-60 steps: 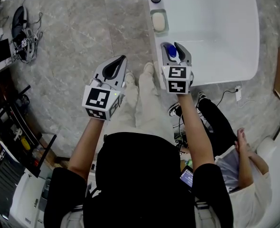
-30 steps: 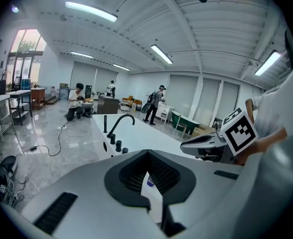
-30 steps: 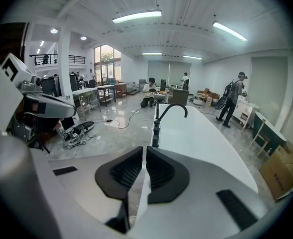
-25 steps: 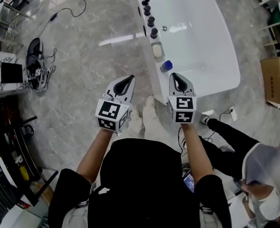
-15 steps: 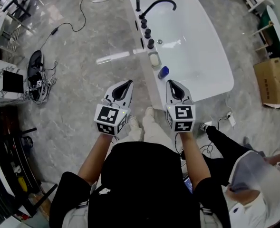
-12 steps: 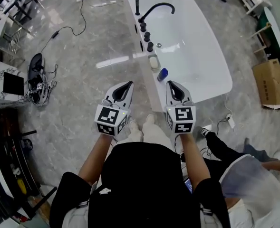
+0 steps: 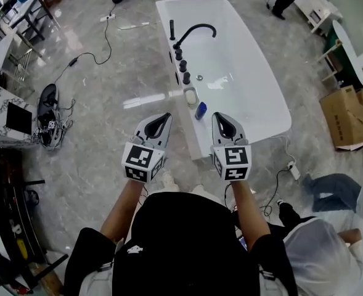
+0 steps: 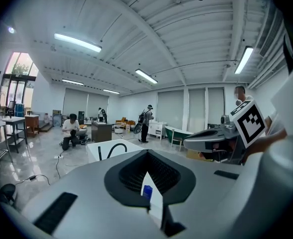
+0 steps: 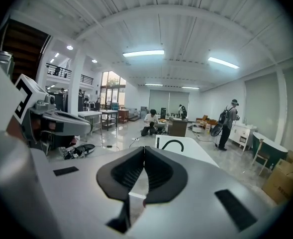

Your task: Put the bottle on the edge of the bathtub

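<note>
Now the small blue bottle [image 7: 200, 110] stands upright on the bathtub [image 7: 243, 79] rim.

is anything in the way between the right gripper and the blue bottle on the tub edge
Nothing visible does. The blue bottle stands on the bathtub rim, with open space between it and the shut, empty right gripper. The soap dish sits on the bottle's far side, not between them.

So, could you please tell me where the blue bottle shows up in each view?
Head view: blue bottle on the bathtub rim, near centre.
Left gripper view: blue bottle low centre, seen through the jaw gap.
Right gripper view: cannot make it out.
Shared landmark: the black curved faucet.
</note>
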A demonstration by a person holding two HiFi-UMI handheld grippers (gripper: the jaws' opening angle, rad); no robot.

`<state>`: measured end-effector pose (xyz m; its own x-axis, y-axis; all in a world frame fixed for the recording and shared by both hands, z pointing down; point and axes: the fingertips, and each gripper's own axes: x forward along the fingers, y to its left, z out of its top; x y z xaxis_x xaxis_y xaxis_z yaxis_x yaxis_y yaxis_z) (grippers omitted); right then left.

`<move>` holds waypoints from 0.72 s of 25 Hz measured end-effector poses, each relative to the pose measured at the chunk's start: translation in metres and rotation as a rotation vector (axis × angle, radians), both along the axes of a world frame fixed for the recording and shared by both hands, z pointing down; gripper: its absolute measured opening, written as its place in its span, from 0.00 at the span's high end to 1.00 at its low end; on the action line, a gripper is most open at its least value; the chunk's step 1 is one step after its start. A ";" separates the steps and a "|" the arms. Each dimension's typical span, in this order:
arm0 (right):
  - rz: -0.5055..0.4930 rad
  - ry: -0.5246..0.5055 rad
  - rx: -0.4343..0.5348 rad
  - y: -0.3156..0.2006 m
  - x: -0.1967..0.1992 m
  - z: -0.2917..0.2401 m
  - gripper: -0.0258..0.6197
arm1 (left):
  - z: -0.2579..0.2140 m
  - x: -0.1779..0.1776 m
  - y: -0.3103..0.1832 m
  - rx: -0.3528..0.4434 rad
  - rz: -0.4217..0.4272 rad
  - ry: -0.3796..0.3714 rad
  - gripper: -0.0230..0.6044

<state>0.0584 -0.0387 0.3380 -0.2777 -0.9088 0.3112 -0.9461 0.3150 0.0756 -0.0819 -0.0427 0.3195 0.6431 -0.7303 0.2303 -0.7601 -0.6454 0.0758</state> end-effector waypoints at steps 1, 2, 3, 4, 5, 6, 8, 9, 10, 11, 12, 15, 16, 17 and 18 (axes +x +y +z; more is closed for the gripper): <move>-0.003 -0.003 0.006 0.003 0.004 -0.005 0.92 | -0.005 0.004 0.003 0.008 -0.003 -0.001 0.95; -0.006 -0.006 0.013 0.007 0.009 -0.009 0.92 | -0.010 0.007 0.006 0.017 -0.007 -0.001 0.95; -0.007 -0.009 0.021 0.010 0.014 -0.014 0.92 | -0.015 0.010 0.009 0.027 -0.013 0.002 0.95; -0.008 -0.012 0.029 0.013 0.019 -0.018 0.92 | -0.021 0.013 0.011 0.036 -0.019 0.008 0.95; -0.009 -0.016 0.037 0.015 0.024 -0.021 0.92 | -0.026 0.015 0.014 0.045 -0.026 0.016 0.95; -0.009 -0.020 0.043 0.018 0.029 -0.024 0.92 | -0.031 0.018 0.016 0.053 -0.030 0.021 0.95; -0.011 -0.029 0.055 0.023 0.038 -0.030 0.92 | -0.040 0.025 0.023 0.071 -0.033 0.018 0.95; -0.013 -0.034 0.062 0.026 0.042 -0.034 0.92 | -0.043 0.028 0.027 0.080 -0.034 0.009 0.95; -0.015 -0.038 0.069 0.028 0.044 -0.038 0.92 | -0.047 0.031 0.030 0.090 -0.035 -0.001 0.95; -0.018 -0.042 0.076 0.031 0.046 -0.042 0.92 | -0.049 0.033 0.034 0.099 -0.037 -0.011 0.95; -0.022 -0.044 0.082 0.033 0.047 -0.045 0.92 | -0.052 0.035 0.036 0.105 -0.038 -0.015 0.95; -0.034 -0.048 0.094 0.039 0.050 -0.049 0.92 | -0.059 0.036 0.043 0.101 -0.048 0.018 0.95; -0.037 -0.049 0.096 0.040 0.051 -0.049 0.92 | -0.062 0.035 0.044 0.103 -0.056 0.026 0.95; -0.040 -0.050 0.099 0.042 0.053 -0.050 0.92 | -0.065 0.034 0.046 0.111 -0.066 0.025 0.95; -0.042 -0.052 0.102 0.044 0.054 -0.051 0.92 | -0.069 0.033 0.047 0.121 -0.075 0.018 0.95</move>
<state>0.1121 0.0050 0.2865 -0.3294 -0.9224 0.2017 -0.9357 0.3474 0.0607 -0.0492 0.0045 0.2507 0.5886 -0.7985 0.1263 -0.8060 -0.5917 0.0148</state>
